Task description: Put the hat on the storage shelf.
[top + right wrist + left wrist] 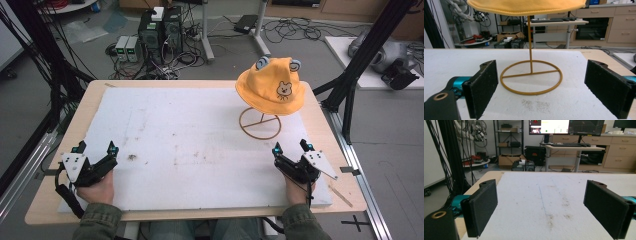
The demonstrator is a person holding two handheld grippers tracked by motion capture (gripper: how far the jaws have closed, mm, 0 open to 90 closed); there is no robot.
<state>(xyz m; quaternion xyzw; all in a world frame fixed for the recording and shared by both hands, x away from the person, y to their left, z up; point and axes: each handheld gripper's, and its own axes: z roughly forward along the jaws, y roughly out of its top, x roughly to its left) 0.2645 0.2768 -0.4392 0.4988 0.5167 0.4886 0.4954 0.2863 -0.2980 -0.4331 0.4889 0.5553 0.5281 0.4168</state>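
High view showed two sleeved forearms entering at the bottom edge, each hand gripping a set of tongs near the front of the worktop (50,200). The left tongs (95,148) rested at the front left of the white mat (190,130), jaws spread wide with nothing between them. The right tongs (290,147) rested at the front right, also spread and empty, pointing toward the stand (260,123).

Left gripper view looked along the left tongs (541,205), both black jaws well apart over bare, lightly stained mat (544,192). Beyond the far edge stood a desk (574,146) with a keyboard and monitors (566,126), and drawers (621,152) at the right.

Right gripper view showed the right tongs (541,87) released, the stand's ring base (531,77) lying flat on the mat just ahead, between the lines of the two jaws but not touched by them. Its thin upright rod rose from the crossbar to the hat (526,6), whose yellow brim hung overhead.

Farther back in the high view, the hat (270,85) sat on the stand at the right rear of the mat, with a small bear face on its front and two blue-grey ears on top. Past the worktop, computer boxes (160,30) and cables lay on the floor.
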